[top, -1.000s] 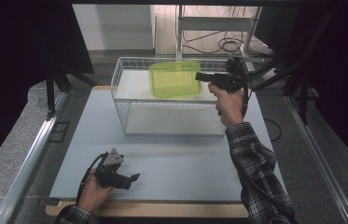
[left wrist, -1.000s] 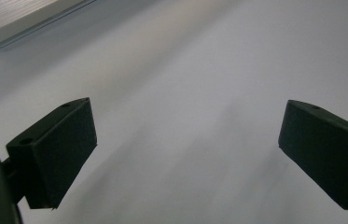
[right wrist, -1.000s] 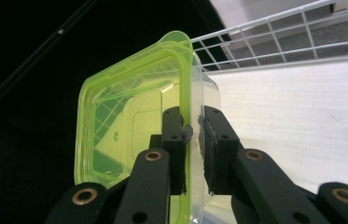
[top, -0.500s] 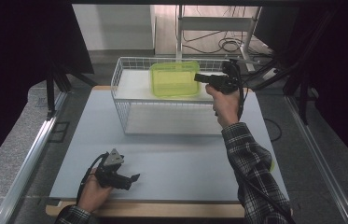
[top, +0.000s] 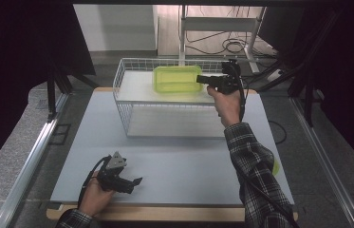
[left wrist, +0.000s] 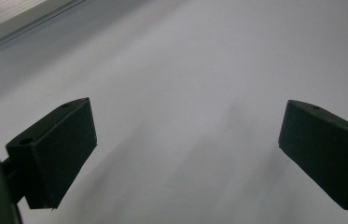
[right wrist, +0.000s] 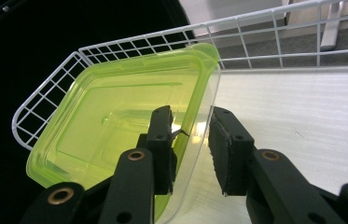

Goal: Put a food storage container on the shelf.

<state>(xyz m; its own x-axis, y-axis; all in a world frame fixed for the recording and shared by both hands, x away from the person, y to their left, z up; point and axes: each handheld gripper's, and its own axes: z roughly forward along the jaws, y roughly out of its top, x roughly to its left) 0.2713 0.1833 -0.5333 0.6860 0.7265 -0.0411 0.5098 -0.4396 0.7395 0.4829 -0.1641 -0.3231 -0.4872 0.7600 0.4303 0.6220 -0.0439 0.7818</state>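
Table: pale sheet across the middle of the high view, bare along the lower half, so there's plenty of room down there.

Wire basket: upper centre of the high view, open top, white floor inside. Its mesh rim is the edge I have to mind. In the right gripper view it runs along the top and curves down the left side, just beyond the container.

Green container: translucent, at the far side of the basket, upper centre of the high view. In the right gripper view it's tilted with the open side towards me, near the basket's back-left corner. The right half of the basket floor is bare, so it can go that way.

My right gripper: reaching in over the basket rim from the right, jaws astride the container's side wall, one inside and one outside. The gap is narrow; I judge it pinched, which is probably why the container is tilted.

My left gripper: parked low on the table, lower left of the high view, jaws wide apart, holding nothing. Looks idle, out of the way.
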